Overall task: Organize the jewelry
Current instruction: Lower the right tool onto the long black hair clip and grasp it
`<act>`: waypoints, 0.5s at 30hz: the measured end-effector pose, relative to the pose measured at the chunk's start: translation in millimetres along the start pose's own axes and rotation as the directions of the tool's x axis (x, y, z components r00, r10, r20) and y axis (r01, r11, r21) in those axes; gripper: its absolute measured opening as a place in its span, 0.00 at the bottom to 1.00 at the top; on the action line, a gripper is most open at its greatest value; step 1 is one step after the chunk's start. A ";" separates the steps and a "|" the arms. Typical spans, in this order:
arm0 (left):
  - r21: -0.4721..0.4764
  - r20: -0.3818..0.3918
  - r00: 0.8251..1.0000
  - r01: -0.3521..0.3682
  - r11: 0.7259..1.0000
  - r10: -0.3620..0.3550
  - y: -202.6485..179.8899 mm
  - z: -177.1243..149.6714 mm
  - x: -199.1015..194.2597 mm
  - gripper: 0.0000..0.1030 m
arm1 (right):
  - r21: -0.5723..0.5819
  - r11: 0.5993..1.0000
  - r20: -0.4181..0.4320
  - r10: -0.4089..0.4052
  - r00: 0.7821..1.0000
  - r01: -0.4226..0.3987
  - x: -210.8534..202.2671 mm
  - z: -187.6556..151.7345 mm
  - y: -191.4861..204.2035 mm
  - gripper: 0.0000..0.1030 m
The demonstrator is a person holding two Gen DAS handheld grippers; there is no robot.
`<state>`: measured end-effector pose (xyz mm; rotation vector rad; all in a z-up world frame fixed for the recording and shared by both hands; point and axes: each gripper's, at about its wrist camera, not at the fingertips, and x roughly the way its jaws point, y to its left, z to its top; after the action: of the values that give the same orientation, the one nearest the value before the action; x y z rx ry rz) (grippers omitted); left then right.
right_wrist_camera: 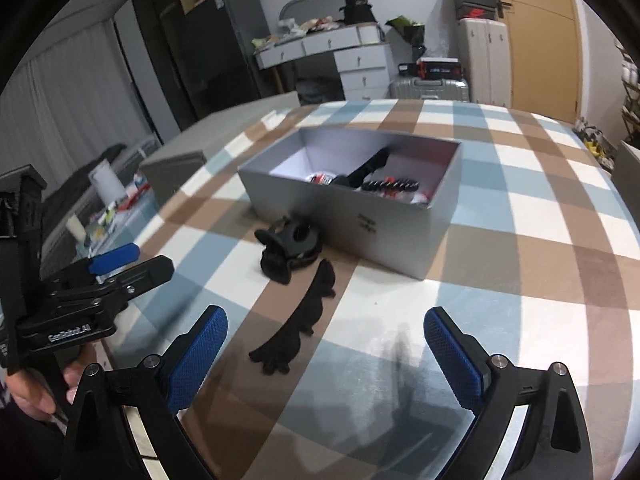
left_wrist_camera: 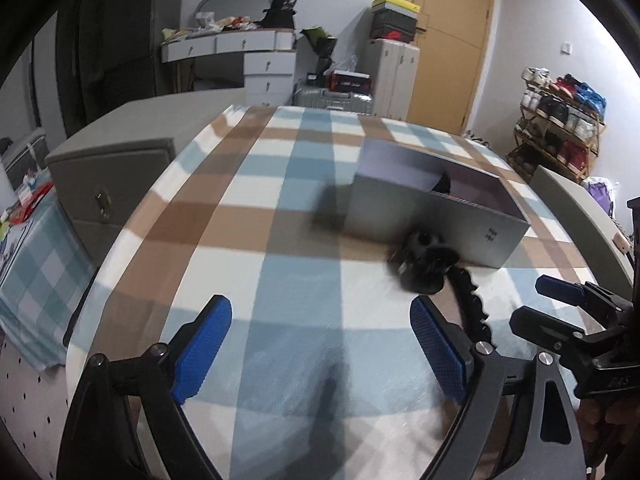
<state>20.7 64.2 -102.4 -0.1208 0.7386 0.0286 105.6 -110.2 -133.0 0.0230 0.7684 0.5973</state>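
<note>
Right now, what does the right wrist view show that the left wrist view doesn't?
Right wrist only: the grey box's contents, a black piece and red-and-white items, plus the whole black toothed strip lying on the cloth. Left wrist only: the shoe rack by the door, and the right gripper from the side, open and empty. Both: the plaid tablecloth, the box, the black clip-like piece in front of it, and the left gripper open with nothing between its blue pads.

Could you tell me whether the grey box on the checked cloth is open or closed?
Open: the grey box has no lid on, and dark items lie visible inside it.
</note>
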 end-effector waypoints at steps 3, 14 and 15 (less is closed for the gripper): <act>-0.006 0.001 1.000 0.016 1.000 -0.016 3.1 -5.3 -4.4 0.86 | -0.022 1.000 -0.023 0.002 1.000 -0.002 8.9 -0.8 5.2 0.95; -0.068 0.001 0.999 0.039 0.997 -0.039 20.8 -12.2 -9.5 0.86 | -0.082 0.996 -0.081 -0.043 0.996 0.037 33.2 0.5 20.5 0.61; -0.071 0.003 0.999 0.036 0.997 -0.035 21.9 -12.3 -10.5 0.86 | -0.086 0.996 -0.084 -0.043 0.996 0.036 34.1 0.0 21.7 0.55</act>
<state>3.2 84.7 -106.6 -0.2015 0.7342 0.0210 113.9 -74.6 -150.0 -0.0955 0.8241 0.5952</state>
